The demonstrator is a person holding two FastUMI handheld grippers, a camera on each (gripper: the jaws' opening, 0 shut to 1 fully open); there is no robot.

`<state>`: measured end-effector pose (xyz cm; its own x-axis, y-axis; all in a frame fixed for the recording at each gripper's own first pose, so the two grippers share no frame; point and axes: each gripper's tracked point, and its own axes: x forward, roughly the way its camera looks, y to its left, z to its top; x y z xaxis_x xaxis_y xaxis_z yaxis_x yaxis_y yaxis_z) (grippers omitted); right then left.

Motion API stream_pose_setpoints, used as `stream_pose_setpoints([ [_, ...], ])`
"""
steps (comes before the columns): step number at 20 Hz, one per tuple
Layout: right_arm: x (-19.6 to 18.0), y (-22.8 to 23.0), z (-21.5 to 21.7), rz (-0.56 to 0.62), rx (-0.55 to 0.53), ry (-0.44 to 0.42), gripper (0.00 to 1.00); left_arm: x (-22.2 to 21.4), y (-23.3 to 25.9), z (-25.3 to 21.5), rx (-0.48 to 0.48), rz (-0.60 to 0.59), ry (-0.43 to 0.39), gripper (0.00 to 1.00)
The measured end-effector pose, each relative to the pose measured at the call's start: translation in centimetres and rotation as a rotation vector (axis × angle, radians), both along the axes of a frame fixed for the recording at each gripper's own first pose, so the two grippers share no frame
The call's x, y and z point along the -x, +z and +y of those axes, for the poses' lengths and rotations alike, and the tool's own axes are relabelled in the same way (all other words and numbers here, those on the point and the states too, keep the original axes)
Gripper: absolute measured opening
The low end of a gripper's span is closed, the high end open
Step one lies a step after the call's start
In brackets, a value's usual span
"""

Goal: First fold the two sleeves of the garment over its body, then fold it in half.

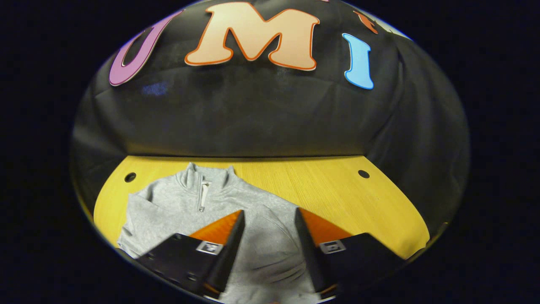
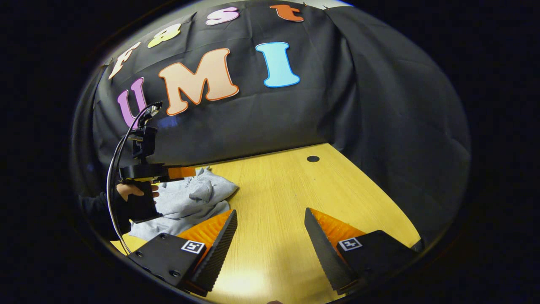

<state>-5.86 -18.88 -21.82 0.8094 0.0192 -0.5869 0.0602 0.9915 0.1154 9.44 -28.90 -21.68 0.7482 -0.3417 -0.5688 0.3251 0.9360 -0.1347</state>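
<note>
A grey zip-neck sweater lies flat on the yellow wooden table, collar toward the back wall. My left gripper hovers above its body, open, with only cloth showing between the fingers. In the right gripper view the same sweater lies at the left, bunched near the collar. The left gripper hangs over it there, held by a gloved hand. My right gripper is open over bare table, to the right of the sweater and apart from it.
Black cloth walls close the table at the back and on the right. Small dark holes sit in the tabletop near the back corners. A cable loops from the left gripper. Bare wood stretches right of the sweater.
</note>
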Motion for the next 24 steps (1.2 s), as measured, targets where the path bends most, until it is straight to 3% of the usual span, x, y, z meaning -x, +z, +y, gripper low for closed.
stream_pose_setpoints([
  [1, -0.1, -0.1, 0.3, 0.001, -0.005, 0.010, 0.99, -0.4, 0.3, 0.4, -0.005, -0.028, 0.012, 1.00],
  [3, -0.5, -0.3, 1.0, 0.000, -0.019, 0.033, 0.99, 0.2, 1.6, 2.2, -0.009, -0.052, 0.045, 0.93],
  [4, -0.8, -0.4, 1.3, 0.000, -0.026, 0.045, 0.96, 0.8, 2.0, 3.3, -0.005, -0.058, 0.064, 0.93],
  [6, -1.3, -0.6, 2.2, 0.001, -0.037, 0.071, 0.99, 1.7, 2.9, 5.8, -0.007, -0.076, 0.102, 0.93],
  [11, -2.6, -1.5, 5.2, 0.017, -0.048, 0.127, 0.96, 3.6, 3.9, 14.4, -0.096, -0.116, 0.185, 0.92],
  [16, -3.4, -2.3, 8.5, 0.040, -0.038, 0.152, 0.99, 6.6, 2.7, 21.8, -0.180, -0.095, 0.219, 0.93],
  [23, -3.1, -4.3, 12.3, 0.091, 0.009, 0.185, 0.96, 9.7, 0.2, 29.2, -0.180, -0.016, 0.283, 0.93],
  [24, -3.1, -4.8, 12.7, 0.102, 0.017, 0.191, 0.99, 10.2, -0.4, 30.1, -0.189, 0.000, 0.288, 0.93],
])
